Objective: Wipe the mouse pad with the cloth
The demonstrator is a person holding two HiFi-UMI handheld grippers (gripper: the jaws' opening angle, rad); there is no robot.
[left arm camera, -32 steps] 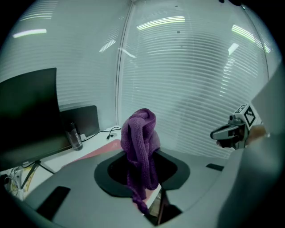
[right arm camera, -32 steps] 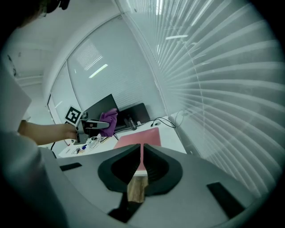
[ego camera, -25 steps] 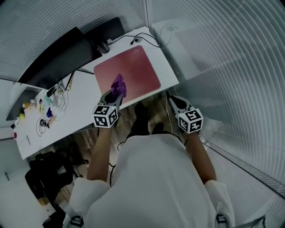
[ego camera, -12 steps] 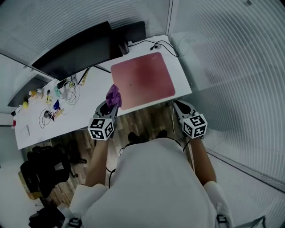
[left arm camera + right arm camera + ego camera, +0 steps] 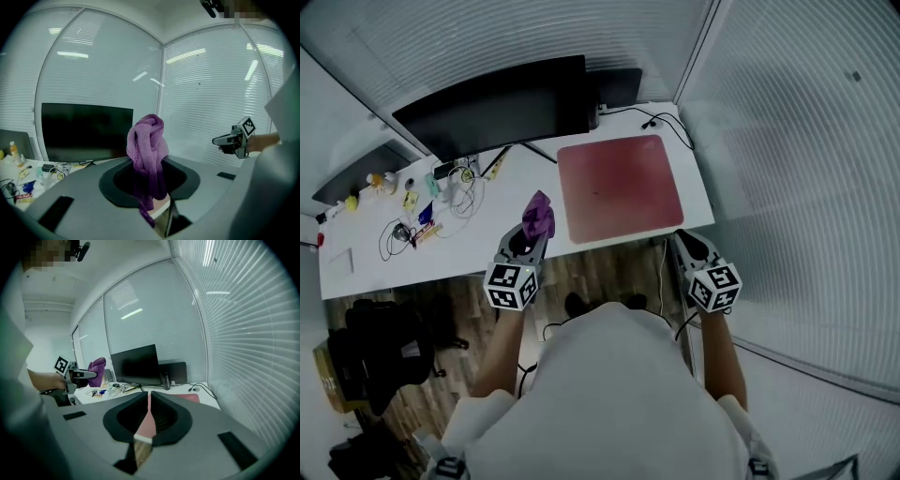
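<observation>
The red mouse pad (image 5: 619, 187) lies flat on the right end of the white desk (image 5: 478, 234); its far corner also shows in the right gripper view (image 5: 193, 398). My left gripper (image 5: 532, 236) is shut on the bunched purple cloth (image 5: 538, 215), held to the left of the pad above the desk's front edge. In the left gripper view the cloth (image 5: 147, 145) stands up between the jaws of that gripper (image 5: 150, 185). My right gripper (image 5: 684, 240) hovers off the pad's near right corner, shut and empty (image 5: 149, 401).
A dark monitor (image 5: 497, 103) stands behind the pad, with cables (image 5: 652, 120) at the back right. Small bottles, wires and bits (image 5: 412, 211) litter the desk's left half. Glass walls with blinds (image 5: 806, 169) close off the right side. Wooden floor (image 5: 600, 262) lies under the desk edge.
The left gripper carried the cloth off the pad's near left part, leftwards to the desk's front edge. The whole view has drawn back and shifted, and the right gripper kept its place.
</observation>
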